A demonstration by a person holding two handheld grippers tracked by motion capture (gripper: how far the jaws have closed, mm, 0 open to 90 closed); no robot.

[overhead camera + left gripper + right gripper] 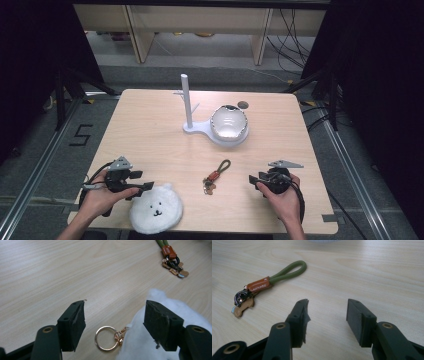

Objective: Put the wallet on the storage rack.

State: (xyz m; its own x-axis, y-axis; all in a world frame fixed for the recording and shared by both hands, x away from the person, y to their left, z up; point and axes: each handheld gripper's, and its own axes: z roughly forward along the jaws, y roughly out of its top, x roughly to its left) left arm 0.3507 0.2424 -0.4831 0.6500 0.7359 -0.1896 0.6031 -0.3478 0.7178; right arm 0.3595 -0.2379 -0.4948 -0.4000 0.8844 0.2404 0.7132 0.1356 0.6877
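Two keychains lie on the counter and we hold one gripper near each, so we judge that the work is to pick them up and hang them on the white stand at the far middle, which has a round dish on its base.

The biggest thing near us is the white plush keychain, a fluffy bear face at the near edge, left of middle. Our left gripper sits just over its upper left side with the jaws wide apart and nothing between the pads. In the left gripper view the gold ring of the plush lies flat on the wood between the jaws, joined to the fluff by a small clasp. The ring sticks out from the top left of the bear, away from the near edge, and we think the gripper is placed there because the ring is the part to hang.

The smaller one is the green cord keychain, near the middle of the counter. Its long axis runs diagonal: the green loop points away from us and to the right, and the orange tag with small charms points toward us. Our right gripper rests to its right, apart from it, jaws open and empty, probably waiting.
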